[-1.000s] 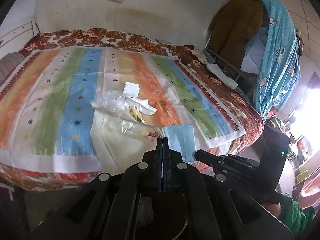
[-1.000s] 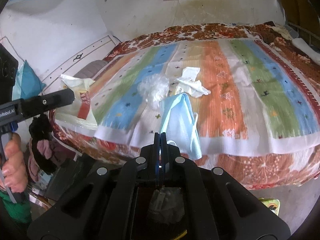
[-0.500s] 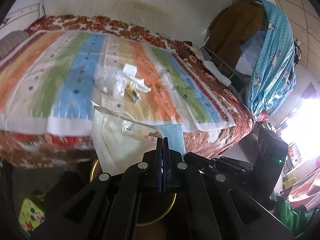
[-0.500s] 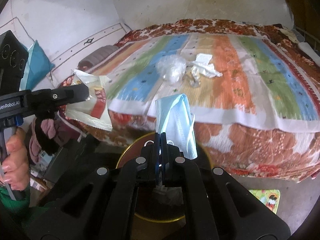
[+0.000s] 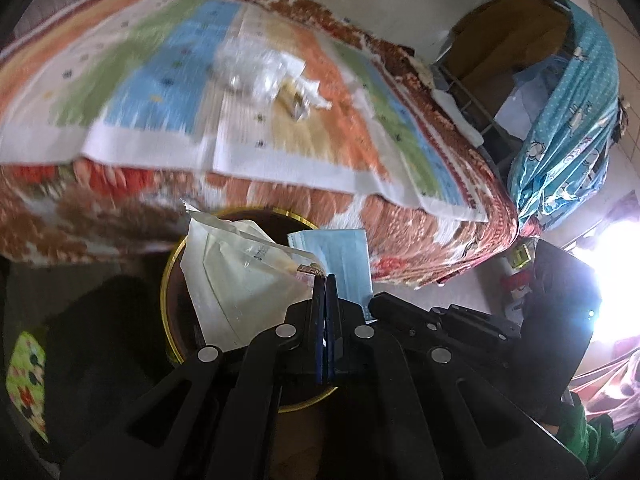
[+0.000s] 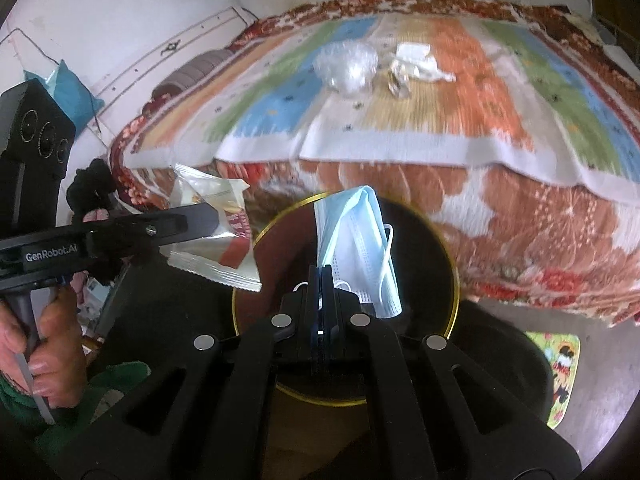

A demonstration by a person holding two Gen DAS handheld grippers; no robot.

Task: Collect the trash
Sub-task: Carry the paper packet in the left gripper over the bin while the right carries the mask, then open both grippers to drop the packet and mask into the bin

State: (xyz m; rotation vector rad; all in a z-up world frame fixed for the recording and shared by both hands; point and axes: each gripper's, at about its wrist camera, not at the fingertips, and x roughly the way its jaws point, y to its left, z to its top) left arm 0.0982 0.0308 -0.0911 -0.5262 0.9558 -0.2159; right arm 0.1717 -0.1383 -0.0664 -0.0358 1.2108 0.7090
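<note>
1. Your left tool is clamped on the corner of a cream snack wrapper, jaws tight together on it, and the wrapper hangs over the left side of the gold-rimmed bin.
2. From the right wrist view the left tool shows from the side, with the wrapper sticking out by the bin's left rim and your hand on the grip.
3. Your right tool is pinched shut on a blue face mask, which stands up from the tips directly above the dark mouth of the bin.
4. In the left wrist view that mask sits just right of the wrapper, both over the bin.
5. The bin stands on the floor right against the foot of the bed.
6. Up on the striped blanket there's more to collect: a crumpled clear plastic bag, and white tissue scraps just beside it.
7. The blanket blurs in both views.
</note>
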